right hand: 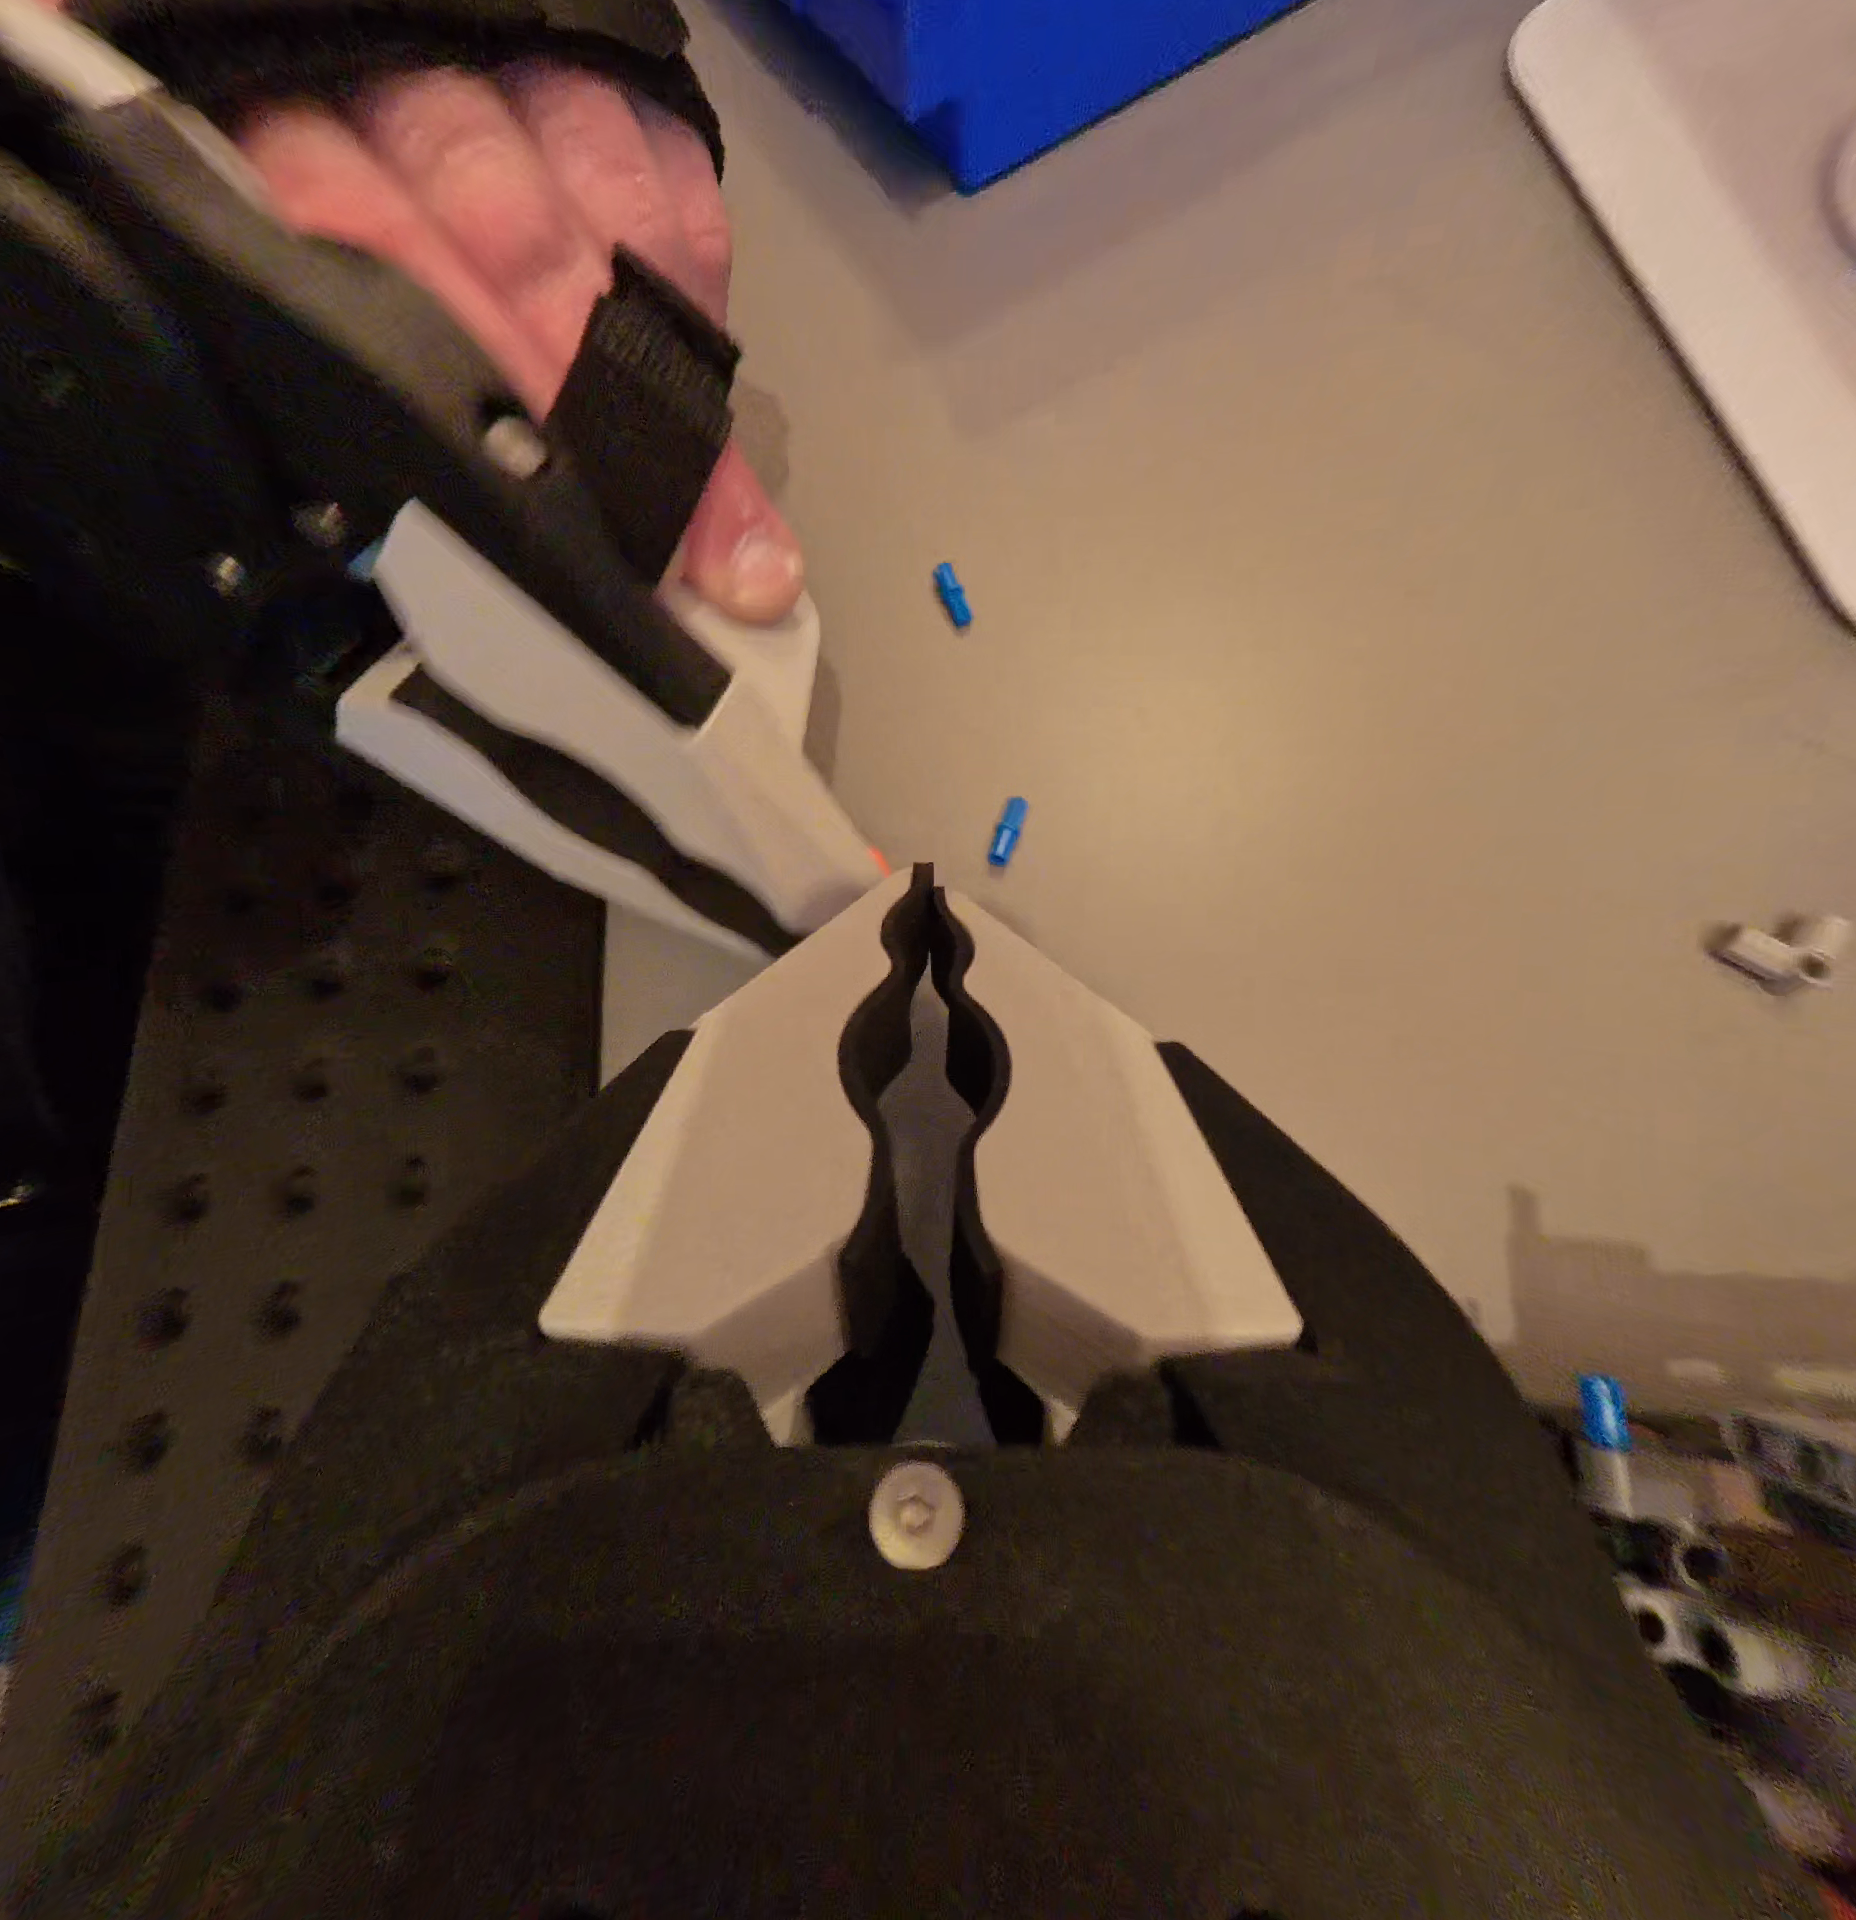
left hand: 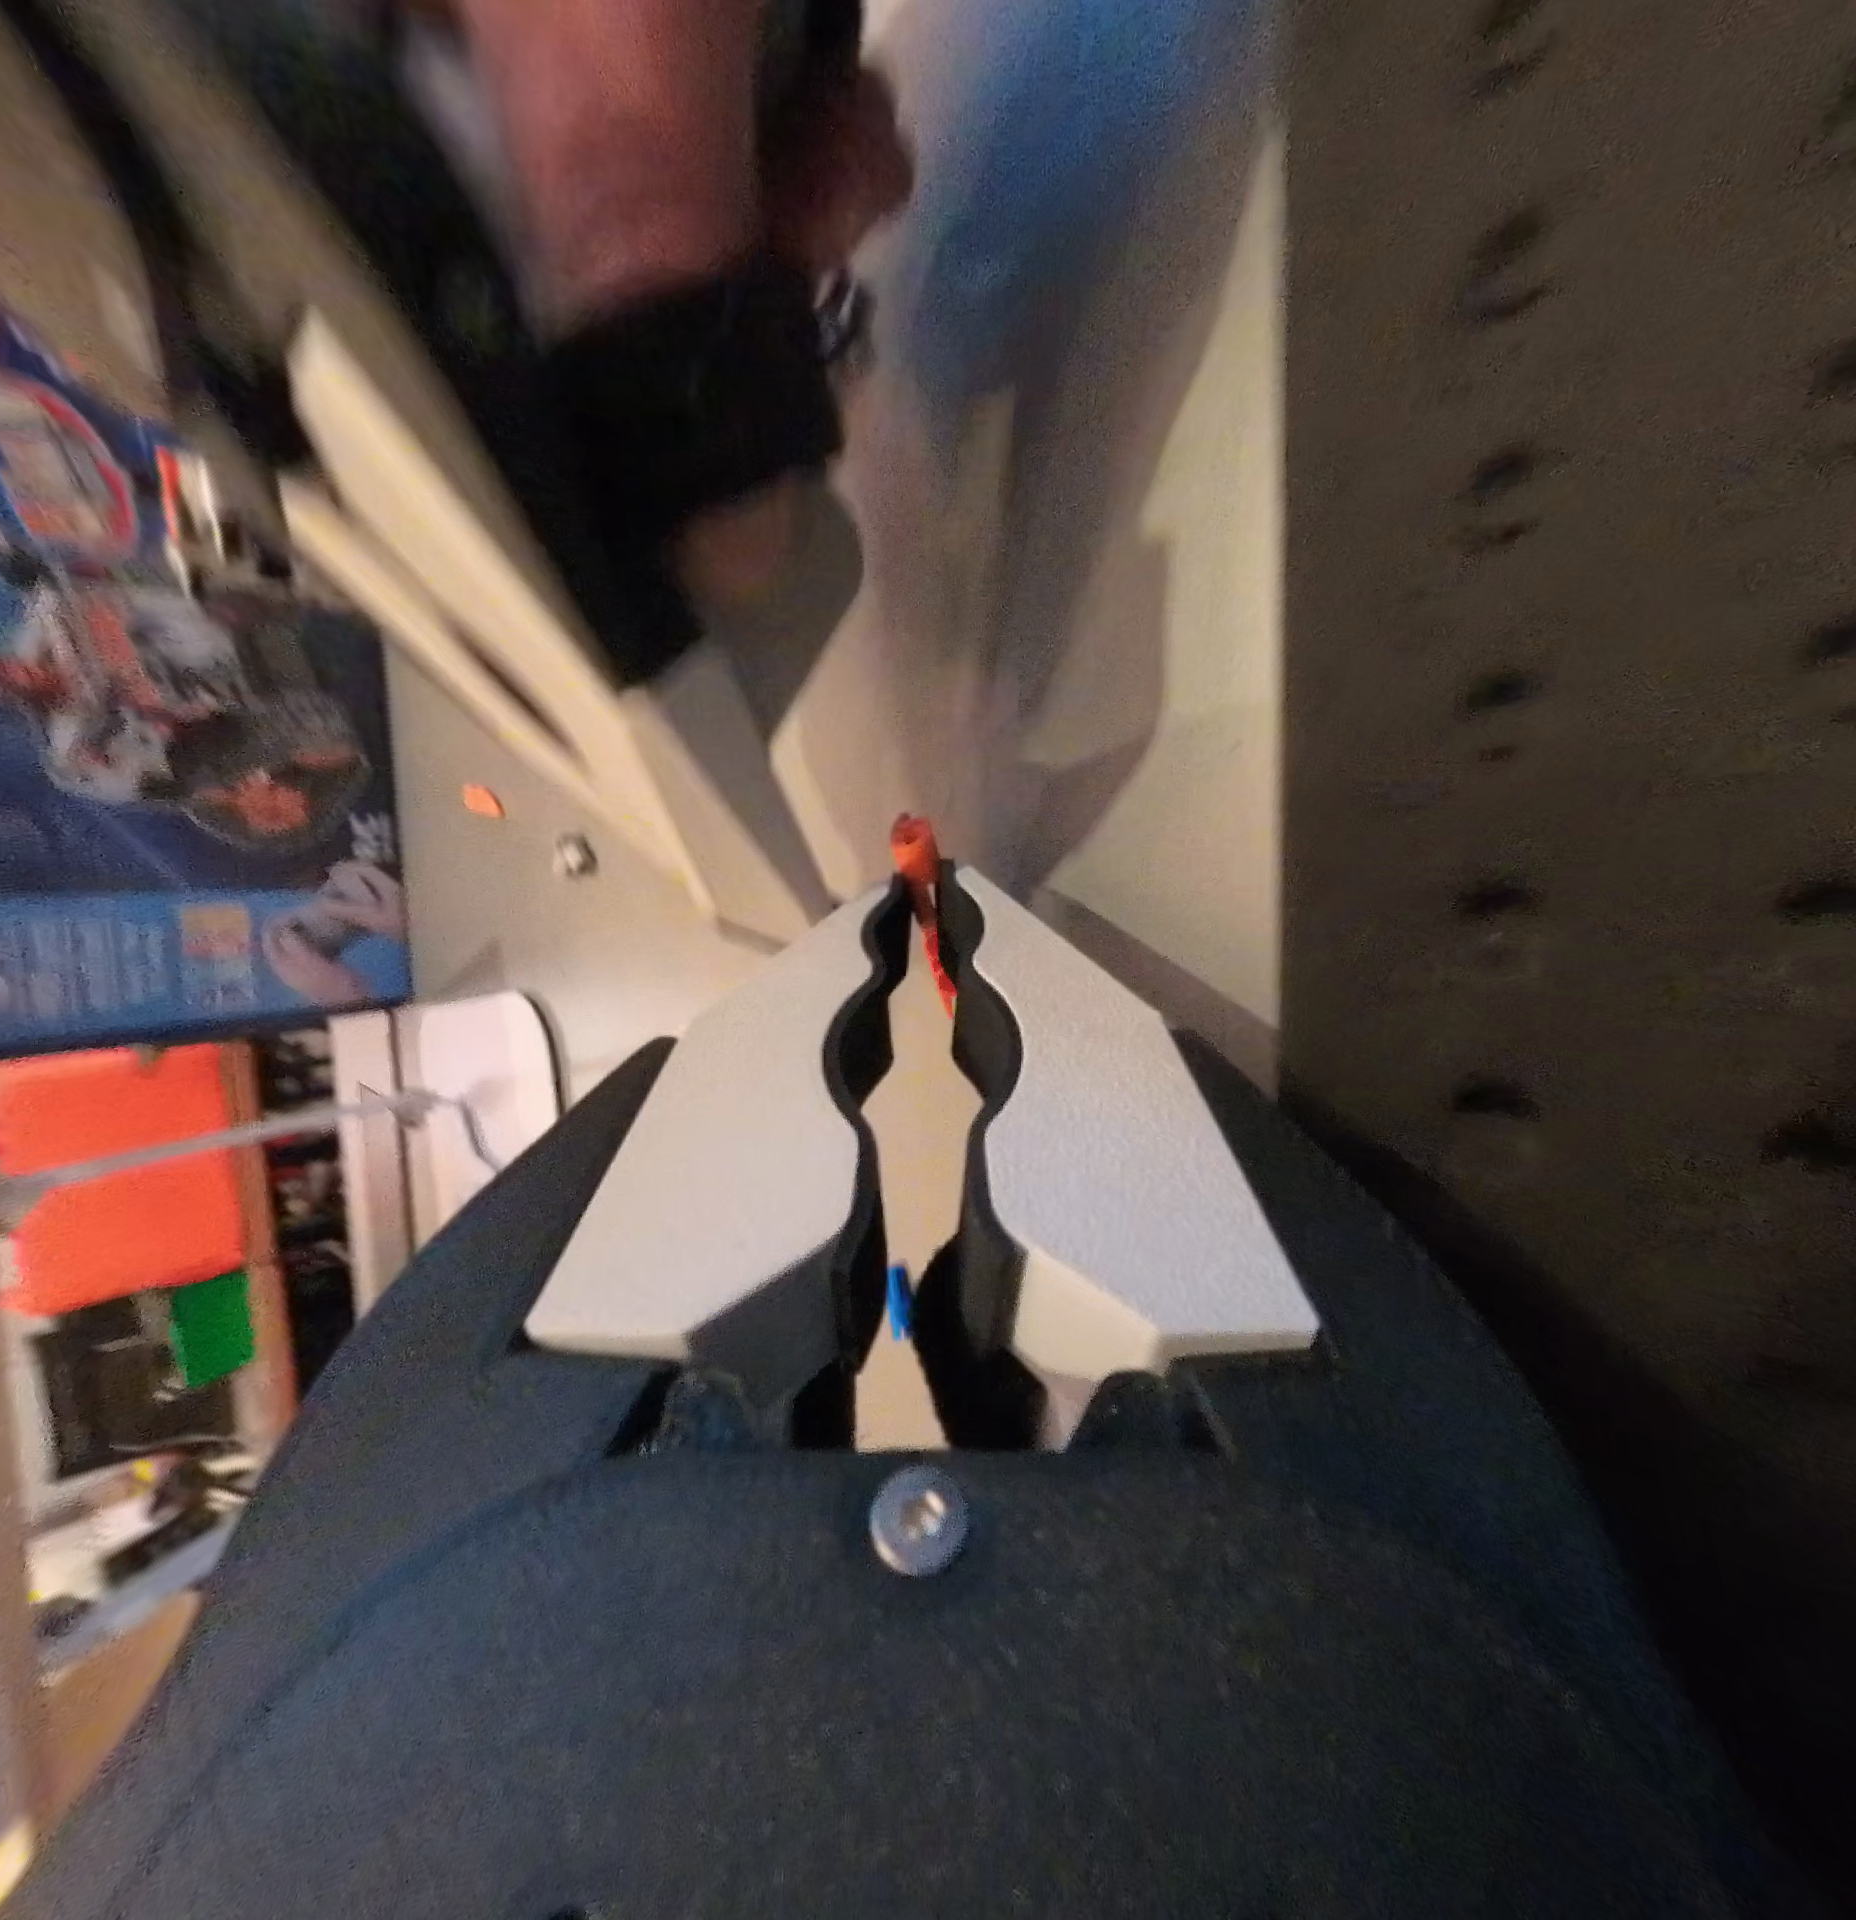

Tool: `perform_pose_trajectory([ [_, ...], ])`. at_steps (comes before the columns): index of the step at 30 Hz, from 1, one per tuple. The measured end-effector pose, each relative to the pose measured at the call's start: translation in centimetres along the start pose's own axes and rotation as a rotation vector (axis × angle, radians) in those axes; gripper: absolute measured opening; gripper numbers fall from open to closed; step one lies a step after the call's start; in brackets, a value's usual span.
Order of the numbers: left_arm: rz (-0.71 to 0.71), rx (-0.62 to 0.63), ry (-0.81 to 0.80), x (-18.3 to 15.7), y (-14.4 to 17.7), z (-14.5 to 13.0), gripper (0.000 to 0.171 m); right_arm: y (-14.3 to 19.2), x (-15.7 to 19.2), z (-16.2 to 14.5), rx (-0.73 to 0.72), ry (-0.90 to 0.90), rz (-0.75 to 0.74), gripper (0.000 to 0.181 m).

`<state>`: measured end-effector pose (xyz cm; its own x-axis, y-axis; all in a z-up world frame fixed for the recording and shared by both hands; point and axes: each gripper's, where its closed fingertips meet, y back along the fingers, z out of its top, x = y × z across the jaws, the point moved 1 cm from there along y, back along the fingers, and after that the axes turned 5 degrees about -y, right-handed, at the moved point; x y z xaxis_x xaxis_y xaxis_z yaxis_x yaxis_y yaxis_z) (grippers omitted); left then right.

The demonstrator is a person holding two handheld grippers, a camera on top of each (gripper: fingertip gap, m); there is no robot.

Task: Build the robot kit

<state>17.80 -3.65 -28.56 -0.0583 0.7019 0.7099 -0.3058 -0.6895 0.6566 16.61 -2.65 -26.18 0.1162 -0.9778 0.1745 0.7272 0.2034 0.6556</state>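
Observation:
My left gripper [left hand: 924, 883] is shut on a small orange-red piece [left hand: 916, 847], which sticks out past the fingertips. In the right wrist view the same gripper [right hand: 695, 790] comes in from the upper left in a person's hand, with a bit of orange [right hand: 877, 857] at its tip. My right gripper [right hand: 924, 894] is shut, its black pads together with nothing visible between them. Its tips are right beside the left gripper's tip, above the grey table [right hand: 1319, 727]. A blue pin [right hand: 1007, 831] lies on the table just beyond the tips.
A second blue pin [right hand: 951, 594] and a grey connector [right hand: 1781, 951] lie on the table. A blue box [right hand: 1028, 73] and a white tray [right hand: 1682, 260] stand at the back. A black perforated board [right hand: 280, 1039] is on the left and a pile of grey parts [right hand: 1682, 1621] at the lower right. Left and right tips are no more than a few centimetres apart. From either gripper's tips it is about 15 cm to the grey connector [right hand: 1781, 951].

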Motion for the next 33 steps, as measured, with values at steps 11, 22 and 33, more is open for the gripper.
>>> perform_pose_trajectory([
  [11,-0.069,-0.079,0.058,-0.4,0.2,0.6,0.003,7.0,0.4,2.2,-0.281,-0.107,0.030,0.000],
  [22,-0.065,-0.054,0.096,0.1,-0.5,1.0,0.003,15.3,-2.5,-6.2,-0.210,-0.280,-0.318,0.013],
  [33,-0.033,-0.029,0.075,0.5,-1.0,0.9,0.003,8.2,-5.4,-9.7,0.051,-0.324,-0.373,0.005],
])
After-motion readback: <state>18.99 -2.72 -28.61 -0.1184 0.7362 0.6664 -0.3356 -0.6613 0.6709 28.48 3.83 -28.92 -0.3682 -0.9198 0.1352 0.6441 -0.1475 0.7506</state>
